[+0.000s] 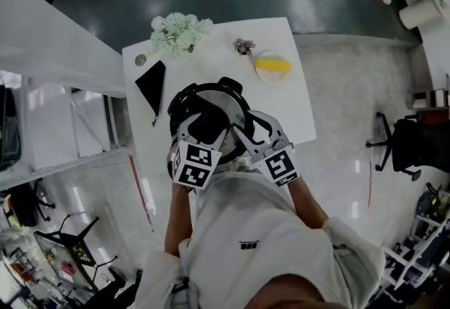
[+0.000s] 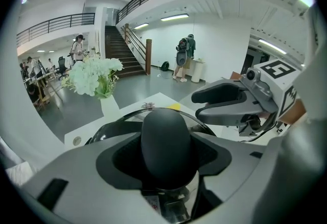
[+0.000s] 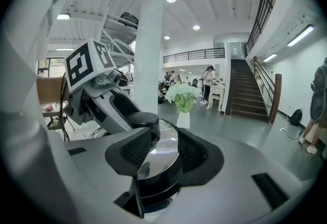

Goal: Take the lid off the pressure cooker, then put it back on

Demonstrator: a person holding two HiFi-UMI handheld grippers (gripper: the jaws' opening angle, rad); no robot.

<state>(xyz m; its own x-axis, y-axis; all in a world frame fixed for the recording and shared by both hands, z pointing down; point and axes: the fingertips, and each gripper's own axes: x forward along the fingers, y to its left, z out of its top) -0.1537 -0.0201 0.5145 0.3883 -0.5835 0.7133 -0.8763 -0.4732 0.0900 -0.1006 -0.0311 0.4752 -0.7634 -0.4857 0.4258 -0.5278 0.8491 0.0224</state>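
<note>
The pressure cooker (image 1: 211, 100), steel with black handles, stands on the near part of a white table (image 1: 295, 103). My left gripper (image 1: 205, 124) reaches over it from the near side. In the left gripper view the left gripper (image 2: 166, 151) is shut on the lid's rounded black handle (image 2: 166, 139), both pads against its sides. My right gripper (image 1: 242, 137) is at the cooker's near right side. In the right gripper view the right gripper (image 3: 161, 149) is closed round a shiny-topped black part of the cooker (image 3: 161, 159). The cooker's body is mostly hidden by the grippers.
A vase of white flowers (image 1: 179, 33) stands at the table's far left corner, with a black pouch (image 1: 151, 82) lying nearby. A small plant (image 1: 244, 47) and a plate with something yellow (image 1: 271, 67) sit at the far right. People stand by the stairs (image 2: 184, 57).
</note>
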